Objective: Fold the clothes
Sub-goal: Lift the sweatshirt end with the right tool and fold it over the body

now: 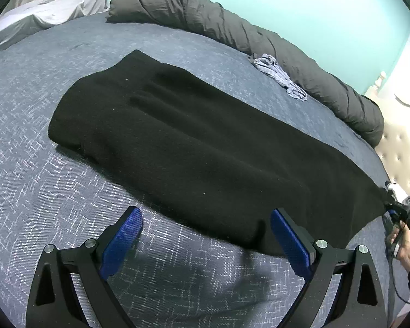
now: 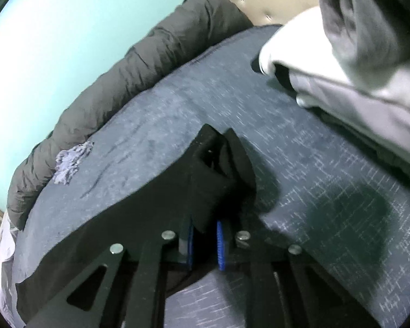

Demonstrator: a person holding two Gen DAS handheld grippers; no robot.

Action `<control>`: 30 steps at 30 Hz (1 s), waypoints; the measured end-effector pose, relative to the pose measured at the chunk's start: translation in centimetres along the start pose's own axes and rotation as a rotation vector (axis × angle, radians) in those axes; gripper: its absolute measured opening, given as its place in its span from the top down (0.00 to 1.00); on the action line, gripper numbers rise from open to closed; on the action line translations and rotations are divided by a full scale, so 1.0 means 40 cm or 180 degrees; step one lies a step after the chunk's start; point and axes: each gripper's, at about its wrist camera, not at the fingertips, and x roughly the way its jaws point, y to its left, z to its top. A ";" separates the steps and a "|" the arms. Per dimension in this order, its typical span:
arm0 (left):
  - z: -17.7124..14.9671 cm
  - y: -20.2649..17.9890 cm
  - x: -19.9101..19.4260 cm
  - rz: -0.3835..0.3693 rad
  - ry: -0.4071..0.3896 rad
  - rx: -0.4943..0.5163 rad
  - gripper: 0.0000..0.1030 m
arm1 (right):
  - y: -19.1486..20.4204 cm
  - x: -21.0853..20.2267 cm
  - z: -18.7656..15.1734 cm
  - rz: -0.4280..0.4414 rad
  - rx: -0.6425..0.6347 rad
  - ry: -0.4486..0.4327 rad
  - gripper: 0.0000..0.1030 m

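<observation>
- A black knit garment was seen spread flat on the bed, which is covered in a blue patterned spread; the garment is taken here as the landmark.
- Its long axis was judged to run from a narrower far end, away from both tongs, to a wider near end drawn out to a corner at the right tongs.
- The left tongs were held spread wide with nothing between the blue pads, just short of the garment's near edge, with one pad beside a small raised fold of that edge.
- The right tongs were seen pressed together on a bunched corner of the garment, at its near end.
- Since the right corner was already pinched, the left tongs were judged to need the near edge just ahead of them before a fold could be carried along the long axis.
- A dark grey rolled duvet and a small crumpled blue cloth lay beyond the garment's far side.
- Grey and white clothes were piled past the pinched corner.
</observation>
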 end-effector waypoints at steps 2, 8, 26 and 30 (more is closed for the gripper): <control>0.001 0.005 -0.005 -0.0006 -0.0016 -0.0019 0.06 | 0.025 -0.024 0.003 0.0040 -0.0071 -0.0031 0.90; 0.003 0.020 -0.029 0.0006 -0.0079 -0.0038 0.06 | 0.166 -0.093 0.002 0.0282 -0.0348 -0.0045 0.91; 0.000 0.093 -0.085 0.0037 -0.0127 -0.0098 0.05 | 0.766 -0.115 -0.193 0.0991 -0.1301 0.0416 0.91; 0.001 0.107 -0.095 0.0030 -0.0146 -0.0118 0.05 | 0.900 -0.106 -0.278 0.1168 -0.1515 0.0523 0.92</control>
